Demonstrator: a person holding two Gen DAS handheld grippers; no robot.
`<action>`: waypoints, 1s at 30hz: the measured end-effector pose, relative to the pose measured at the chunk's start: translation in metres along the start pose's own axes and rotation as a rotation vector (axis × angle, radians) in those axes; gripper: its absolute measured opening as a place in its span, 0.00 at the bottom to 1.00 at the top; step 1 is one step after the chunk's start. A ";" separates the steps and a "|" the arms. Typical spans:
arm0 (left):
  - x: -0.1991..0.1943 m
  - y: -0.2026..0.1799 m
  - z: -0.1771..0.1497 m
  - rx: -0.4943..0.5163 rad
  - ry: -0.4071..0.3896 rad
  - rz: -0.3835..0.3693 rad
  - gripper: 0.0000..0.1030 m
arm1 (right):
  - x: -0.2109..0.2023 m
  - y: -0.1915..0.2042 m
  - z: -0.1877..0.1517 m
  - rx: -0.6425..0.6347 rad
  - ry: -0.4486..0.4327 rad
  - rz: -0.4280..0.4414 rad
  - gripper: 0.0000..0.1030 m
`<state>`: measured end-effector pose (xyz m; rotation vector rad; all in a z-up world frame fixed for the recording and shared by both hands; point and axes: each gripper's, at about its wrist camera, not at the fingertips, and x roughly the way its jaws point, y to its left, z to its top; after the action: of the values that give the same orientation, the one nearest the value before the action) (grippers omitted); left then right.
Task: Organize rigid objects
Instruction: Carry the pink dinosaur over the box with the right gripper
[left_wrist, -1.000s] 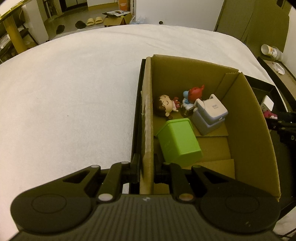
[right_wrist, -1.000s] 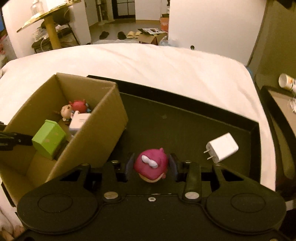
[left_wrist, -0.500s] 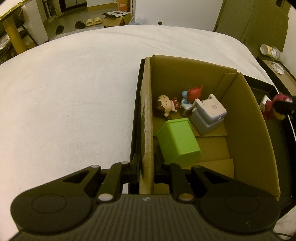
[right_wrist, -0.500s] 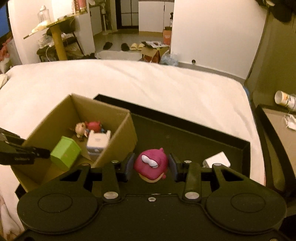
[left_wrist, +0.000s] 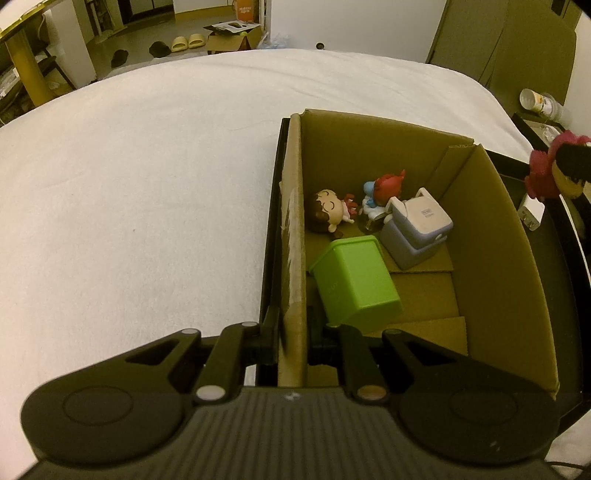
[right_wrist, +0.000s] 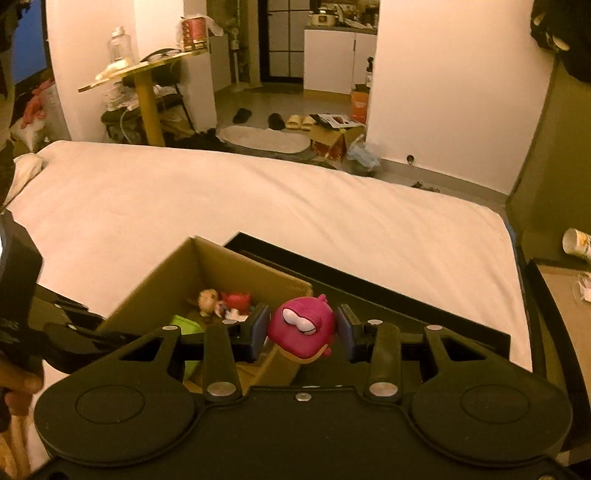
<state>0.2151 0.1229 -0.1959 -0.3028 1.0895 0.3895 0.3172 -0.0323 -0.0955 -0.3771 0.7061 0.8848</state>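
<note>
Magenta fish toy (right_wrist: 302, 329) sits clamped between the pads of the right gripper (right_wrist: 302, 332), held in the air above the near corner of the cardboard box (left_wrist: 509, 266). The left gripper (left_wrist: 291, 334) is pinched shut on the box's left wall, one finger inside and one outside. Inside the box lie a green bin (left_wrist: 354, 284), a grey cube (left_wrist: 417, 230), a doll (left_wrist: 328, 212) and a red figure (left_wrist: 384, 186). The box stands in a black tray (right_wrist: 424, 306) on a white bed (left_wrist: 147, 184), with a white charger (left_wrist: 530, 210) beside it on the tray.

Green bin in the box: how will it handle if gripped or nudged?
The green bin looks like hard plastic, so probably stiff. It seems hollow, likely light for its size. Already lying tilted on the cardboard box floor, its flat sides should slide rather than roll.
</note>
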 end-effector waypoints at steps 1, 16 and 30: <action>0.000 0.001 0.000 -0.002 0.000 -0.002 0.11 | 0.001 0.002 0.001 -0.003 0.001 -0.002 0.38; 0.000 0.001 -0.003 0.004 -0.007 -0.006 0.11 | 0.013 0.040 0.002 -0.030 0.047 0.065 0.38; 0.001 0.002 -0.003 0.000 -0.007 -0.009 0.11 | 0.029 0.057 -0.013 -0.054 0.117 0.094 0.38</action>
<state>0.2121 0.1235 -0.1978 -0.3061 1.0808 0.3825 0.2783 0.0098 -0.1260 -0.4493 0.8146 0.9779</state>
